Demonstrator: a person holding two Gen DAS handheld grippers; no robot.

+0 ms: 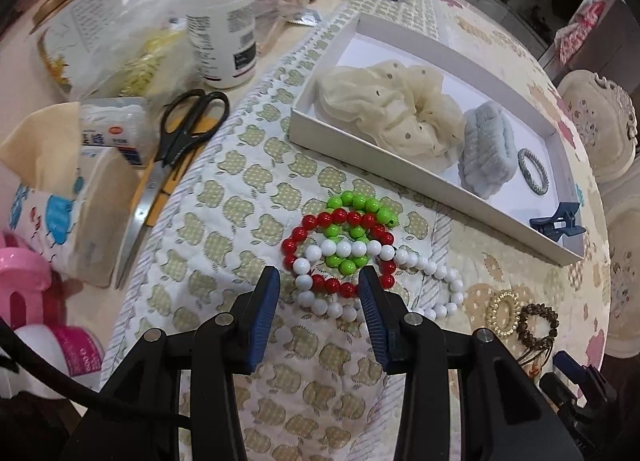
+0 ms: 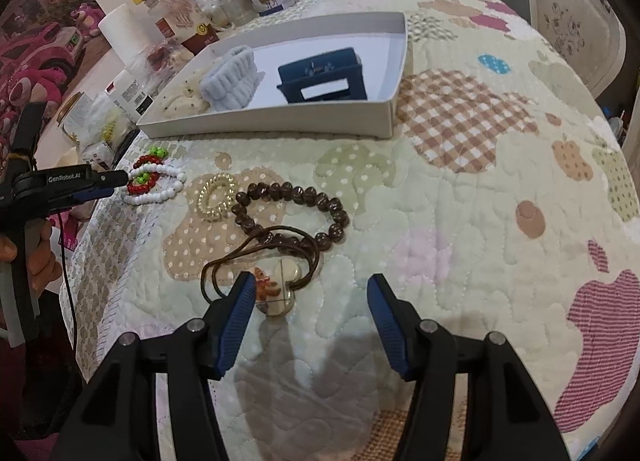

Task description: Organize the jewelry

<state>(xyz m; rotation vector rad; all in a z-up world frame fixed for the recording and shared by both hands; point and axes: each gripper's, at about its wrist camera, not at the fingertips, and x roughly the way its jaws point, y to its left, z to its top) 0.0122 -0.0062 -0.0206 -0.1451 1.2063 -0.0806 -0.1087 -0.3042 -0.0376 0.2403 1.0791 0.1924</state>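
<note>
Quilted table cover [image 2: 460,189], landmark: white tray [image 1: 424,181] on top. Inside tray: cream scrunchie [image 1: 392,109], grey-blue scrunchie [image 1: 486,157], blue claw clip [image 2: 320,77], small grey ring [image 1: 532,171]. Outside tray, just beside its near wall: red, green and white bead bracelets [image 1: 348,253], heaped. Left gripper [image 1: 320,281] spread wide, straddling heap, nothing clamped. Right gripper [image 2: 312,289] released, farther from tray, beside brown bead bracelet [image 2: 292,213].

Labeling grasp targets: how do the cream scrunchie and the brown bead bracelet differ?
The cream scrunchie lies inside the white box; the brown bead bracelet lies outside it on the quilt. The cream scrunchie is soft ruffled fabric, pale; the brown bead bracelet is a string of hard dark beads. The scrunchie looks bulkier. Both are closed loops, and neither claw holds them.
</note>
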